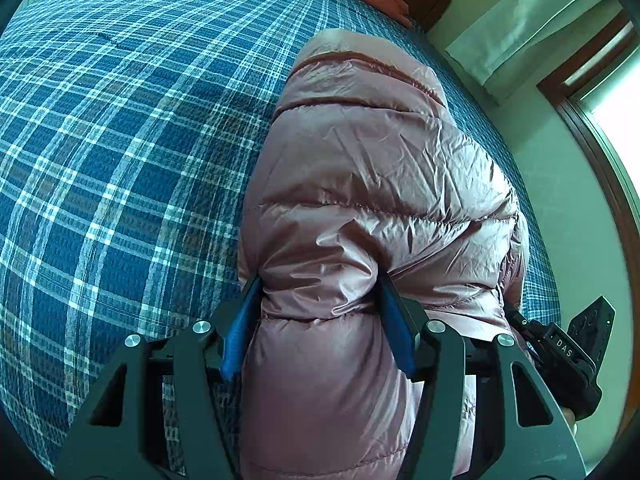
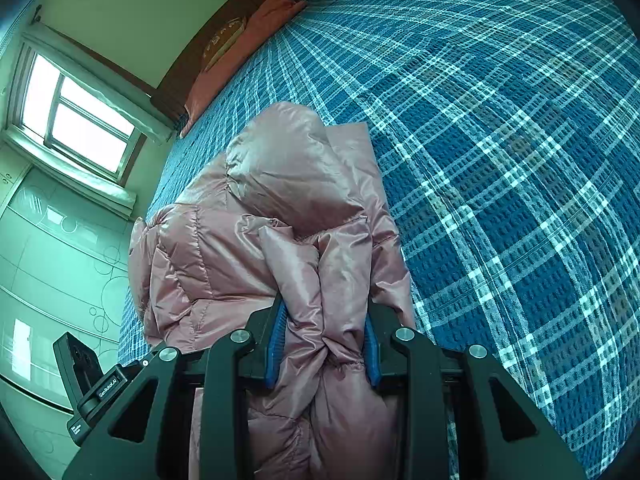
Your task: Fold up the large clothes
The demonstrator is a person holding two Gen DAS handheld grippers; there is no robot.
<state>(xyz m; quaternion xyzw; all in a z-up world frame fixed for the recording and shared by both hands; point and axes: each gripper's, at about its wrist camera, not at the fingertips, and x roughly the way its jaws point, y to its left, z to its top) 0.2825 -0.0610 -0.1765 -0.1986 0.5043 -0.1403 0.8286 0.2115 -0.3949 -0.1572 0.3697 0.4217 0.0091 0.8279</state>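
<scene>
A shiny pink puffer jacket (image 1: pixel 372 168) lies along one edge of a bed with a blue plaid cover (image 1: pixel 120 140). My left gripper (image 1: pixel 320 288) is shut on a thick padded fold of the jacket, and the blue pads (image 1: pixel 394 320) dent the fabric on both sides. In the right wrist view the same jacket (image 2: pixel 256 208) shows its hood at the far end. My right gripper (image 2: pixel 324 332) is shut on a bunched, gathered edge of the jacket, squeezed between its blue pads (image 2: pixel 276 336).
The plaid bed cover (image 2: pixel 500 160) stretches wide beside the jacket. A pink pillow (image 2: pixel 240 52) and a dark headboard (image 2: pixel 192 68) lie at the far end. A window (image 2: pixel 76 116) and a wall stand close to the jacket's side. The other gripper's housing (image 1: pixel 568 344) shows at the lower right.
</scene>
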